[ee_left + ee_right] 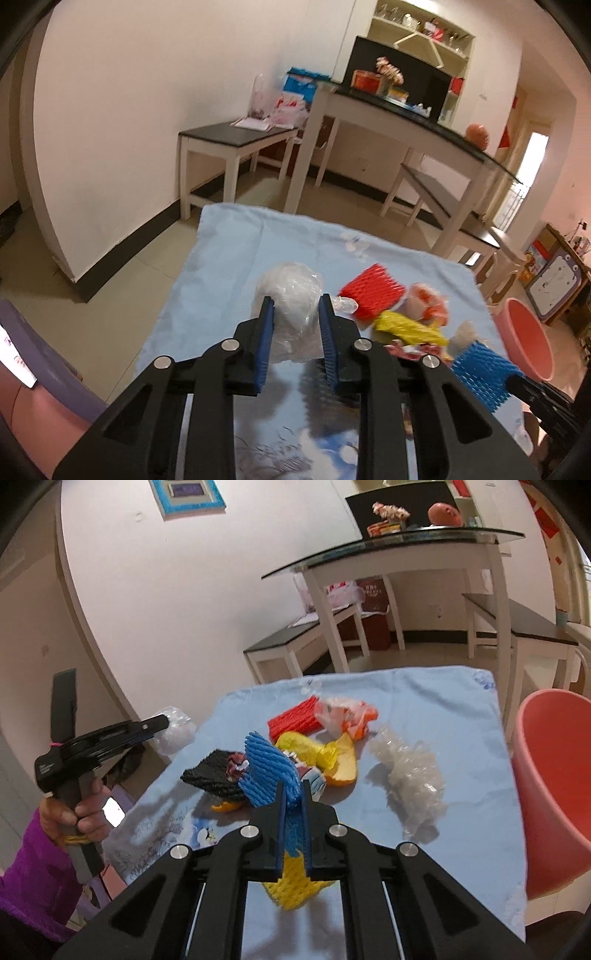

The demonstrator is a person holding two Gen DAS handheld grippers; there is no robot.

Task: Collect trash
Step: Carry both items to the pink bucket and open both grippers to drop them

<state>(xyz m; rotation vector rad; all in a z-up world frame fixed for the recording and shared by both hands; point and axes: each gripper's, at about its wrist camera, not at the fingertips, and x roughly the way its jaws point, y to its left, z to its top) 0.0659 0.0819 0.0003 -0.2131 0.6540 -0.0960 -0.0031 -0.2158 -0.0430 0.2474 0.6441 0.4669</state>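
Note:
Trash lies on a table under a light blue cloth. My left gripper is shut on a crumpled ball of clear plastic, lifted over the cloth's left side. In the right wrist view that gripper hangs left of the table with the plastic in it. My right gripper is shut on a blue foam net, which also shows in the left wrist view. A yellow foam net shows under its jaws; I cannot tell whether it is held.
On the cloth lie a red foam net, a black foam net, a yellow wrapper, orange peel and a clear plastic wad. A pink basin stands right of the table. A hand holds the left gripper.

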